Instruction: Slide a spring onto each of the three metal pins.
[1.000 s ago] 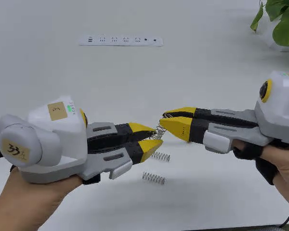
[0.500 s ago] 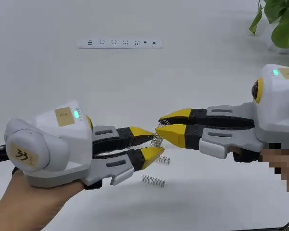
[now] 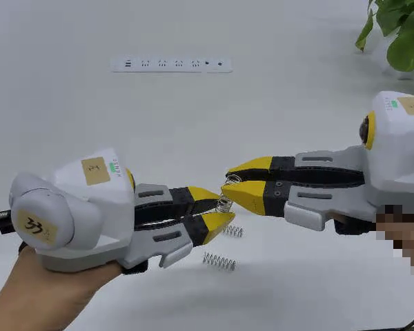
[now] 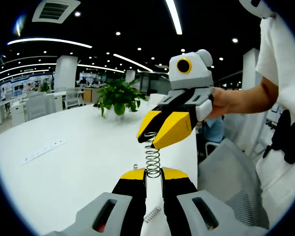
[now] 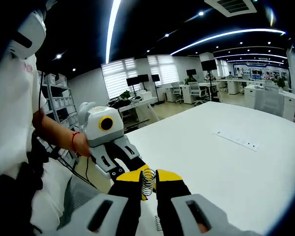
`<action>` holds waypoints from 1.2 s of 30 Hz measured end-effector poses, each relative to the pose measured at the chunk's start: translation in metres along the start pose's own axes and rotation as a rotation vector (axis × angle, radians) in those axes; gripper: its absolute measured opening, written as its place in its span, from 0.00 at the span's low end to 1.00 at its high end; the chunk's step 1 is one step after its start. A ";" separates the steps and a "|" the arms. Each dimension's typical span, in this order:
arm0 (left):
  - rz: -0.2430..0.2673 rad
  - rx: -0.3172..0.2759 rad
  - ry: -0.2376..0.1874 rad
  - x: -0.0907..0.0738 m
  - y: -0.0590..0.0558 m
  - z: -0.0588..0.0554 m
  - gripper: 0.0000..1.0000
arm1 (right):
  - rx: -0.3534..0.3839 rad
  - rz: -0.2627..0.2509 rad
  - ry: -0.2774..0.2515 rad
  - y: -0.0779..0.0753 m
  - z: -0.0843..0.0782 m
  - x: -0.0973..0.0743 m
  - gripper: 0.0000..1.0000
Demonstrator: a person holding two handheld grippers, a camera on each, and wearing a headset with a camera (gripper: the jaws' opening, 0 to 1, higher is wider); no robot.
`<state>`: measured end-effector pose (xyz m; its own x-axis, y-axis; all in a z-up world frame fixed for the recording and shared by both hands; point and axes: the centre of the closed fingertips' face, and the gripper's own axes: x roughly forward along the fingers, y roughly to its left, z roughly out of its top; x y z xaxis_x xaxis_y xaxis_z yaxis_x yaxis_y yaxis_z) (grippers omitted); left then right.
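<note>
head view / left gripper (image 3: 221,208): low on the left, jaws pointing right, clenched on one end of the held spring (image 3: 225,202).
head view / right gripper (image 3: 226,179): comes in from the right, tips just above the left gripper's, clenched on the other end of the same spring.
head view / why: one end per gripper keeps the coil straight and clear of the counter (image 3: 90,110), so neither end can flop.
head view / spares: spring A (image 3: 232,231) and spring B (image 3: 219,261) lie flat on the counter just beneath the tips, near each other, apart from both grippers. Judged: stock for the other pins.
head view / background: power strip (image 3: 171,64) far back, plant (image 3: 397,31) top right, both well apart from the work.
left gripper view / grip: own yellow tips are closed in on the coil's lower end; the coil rises upright into the right gripper's tips.
left gripper view / pin: cannot tell whether a pin sits inside the coil or between the jaws.
right gripper view / grip: coil seen end-on, pinched between own yellow tips; the left gripper is right behind it, nearly nose to nose.
right gripper view / why: the coil's axis lines up with both sets of jaws, which suits a straight push along it.
status: judged early, one spring in hand and two on the counter.
risk: a hard squeeze could kink the coil; a slack one could let it spring off.
</note>
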<state>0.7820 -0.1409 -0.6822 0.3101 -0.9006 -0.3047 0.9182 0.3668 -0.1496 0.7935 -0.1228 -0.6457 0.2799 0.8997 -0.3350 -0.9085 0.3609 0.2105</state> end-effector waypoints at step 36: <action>-0.021 0.035 -0.002 0.003 -0.003 -0.004 0.10 | -0.350 0.292 0.460 0.015 -0.011 -0.001 0.24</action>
<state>0.7796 -0.1436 -0.6868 0.2909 -0.9087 -0.2995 0.9327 0.3390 -0.1226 0.7761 -0.1209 -0.6526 -0.0850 0.7235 -0.6850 -0.9963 -0.0539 0.0667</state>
